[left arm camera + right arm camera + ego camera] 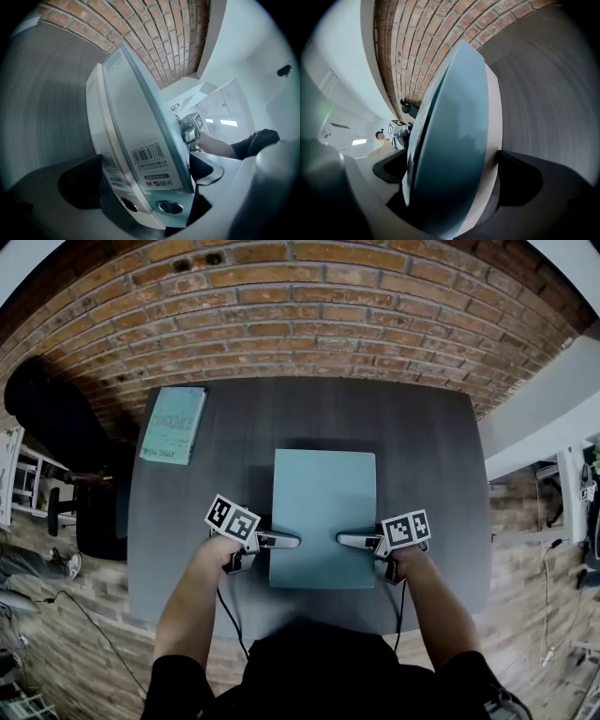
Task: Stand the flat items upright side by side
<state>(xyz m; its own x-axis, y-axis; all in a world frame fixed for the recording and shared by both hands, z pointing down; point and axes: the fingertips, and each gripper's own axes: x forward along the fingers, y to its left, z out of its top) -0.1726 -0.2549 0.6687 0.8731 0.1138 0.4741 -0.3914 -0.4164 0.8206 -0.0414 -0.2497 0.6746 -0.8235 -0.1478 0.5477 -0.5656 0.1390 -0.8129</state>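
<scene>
2 stacked binders (323,502) lie between left gripper's (292,542) and right gripper's (342,540) parted fingers (520,178), 1 book (173,424) apart

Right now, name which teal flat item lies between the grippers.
The large teal binder at the centre of the dark table, with the left gripper and right gripper at its sides. The thin teal booklet lies apart at the far-left corner.

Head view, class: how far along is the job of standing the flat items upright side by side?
Done: nothing stands upright yet. In hand: the teal binder lies flat on the white binder; the left tool and right tool straddle the stack's sides, jaws wide, not visibly pressing. Left: tip both binders upright, then stand the thin booklet, flat at the far left corner, beside them.
</scene>
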